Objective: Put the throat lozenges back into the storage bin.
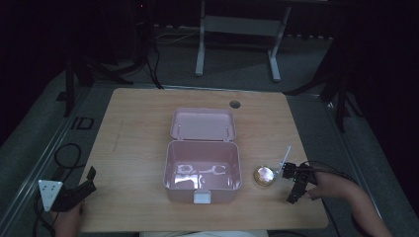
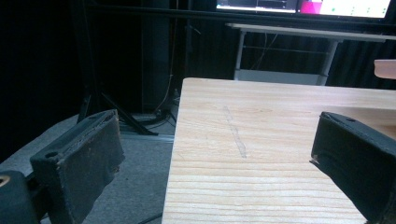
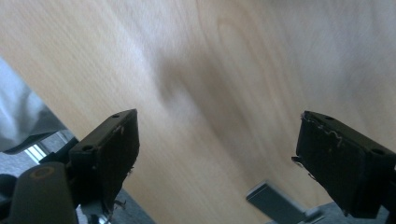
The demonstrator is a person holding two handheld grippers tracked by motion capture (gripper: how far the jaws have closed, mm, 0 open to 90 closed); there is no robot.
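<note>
the pink lidded box (image 1: 202,173) sits open at table (image 1: 138,128) centre, lid hinged back, faint clear items inside. left gripper (image 1: 79,190) and right gripper (image 1: 296,185) jaws both spread apart, empty.

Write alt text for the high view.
An open pink box sits mid-table, lid back, with small pale items inside that are too dim to identify. A small gold round object lies right of it, beside the open right gripper; the left gripper rests open at the near left corner.
</note>
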